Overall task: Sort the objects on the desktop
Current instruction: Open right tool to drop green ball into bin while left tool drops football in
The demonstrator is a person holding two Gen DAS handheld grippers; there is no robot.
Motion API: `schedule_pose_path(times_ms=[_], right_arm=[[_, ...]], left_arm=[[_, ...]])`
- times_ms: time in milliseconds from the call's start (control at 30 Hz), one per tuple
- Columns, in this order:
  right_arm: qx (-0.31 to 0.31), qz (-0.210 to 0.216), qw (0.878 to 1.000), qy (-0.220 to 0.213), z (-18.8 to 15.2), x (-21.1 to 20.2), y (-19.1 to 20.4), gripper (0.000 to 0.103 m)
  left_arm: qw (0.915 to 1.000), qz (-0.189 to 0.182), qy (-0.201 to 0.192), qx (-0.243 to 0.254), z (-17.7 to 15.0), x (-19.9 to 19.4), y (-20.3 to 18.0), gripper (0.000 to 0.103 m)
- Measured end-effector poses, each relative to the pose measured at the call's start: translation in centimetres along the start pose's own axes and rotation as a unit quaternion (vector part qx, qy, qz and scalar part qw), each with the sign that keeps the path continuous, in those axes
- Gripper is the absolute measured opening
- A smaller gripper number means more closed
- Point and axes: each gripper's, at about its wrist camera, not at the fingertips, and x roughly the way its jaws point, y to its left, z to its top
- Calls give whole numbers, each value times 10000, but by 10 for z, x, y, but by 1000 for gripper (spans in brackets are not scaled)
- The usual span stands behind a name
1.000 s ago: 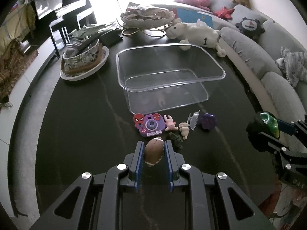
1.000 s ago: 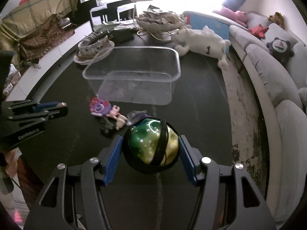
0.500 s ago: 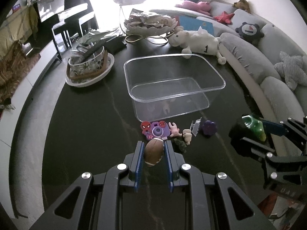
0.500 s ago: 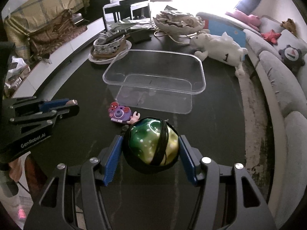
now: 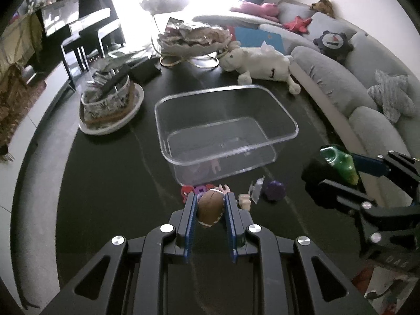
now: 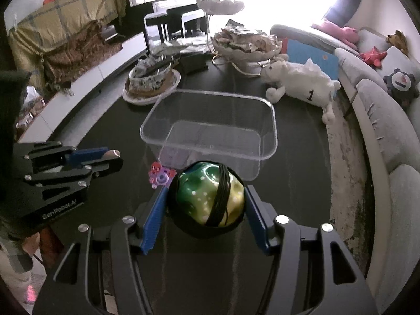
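Note:
My left gripper (image 5: 210,204) is shut on a small brown toy football (image 5: 210,207), held above the dark table just before the clear plastic bin (image 5: 286,115). My right gripper (image 6: 206,197) is shut on a green-and-yellow ball (image 6: 207,197) wrapped in black cord; it also shows in the left wrist view (image 5: 341,162) at right. The bin (image 6: 273,120) is empty and sits mid-table. Small toys lie before it: a purple Spider-Man camera toy (image 6: 159,176), a pink figure (image 5: 224,188), a purple flower-shaped piece (image 5: 274,190).
A patterned bowl on a white plate (image 5: 110,105) stands left of the bin. A white plush sheep (image 5: 262,63) and a shell-shaped dish on a stand (image 5: 194,39) are behind it. A grey sofa (image 5: 354,99) curves along the right table edge.
Both grippers have risen and moved toward the bin with their objects still held. The small toys now sit lower and partly behind the left fingers.

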Motion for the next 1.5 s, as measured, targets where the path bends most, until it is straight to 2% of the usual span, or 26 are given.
schedule_pose_path(times_ms=[333,967,1033,1067,1167,1300,1500], right_arm=[[-6,-91,9996,-265,38,-6,-9,56],[179,-300,9990,290,75,76,-39,57],[203,-293,9985,425,77,85,-42,57],[267,-272,9981,483,78,89,-44,58],[346,-367,9976,478,80,93,-51,61],[144,-514,9979,364,79,86,-48,63],[103,-491,9982,339,77,78,-44,67]], left_arm=[[9998,122,-125,5,39,3,3,19],[9995,-52,268,-139,94,66,1,20],[9995,-34,242,-194,97,68,2,33],[9995,-4,230,-234,98,70,3,52],[9988,197,189,-401,101,71,12,76],[9978,141,254,-597,101,73,24,78],[9968,381,240,-664,97,68,36,83]])
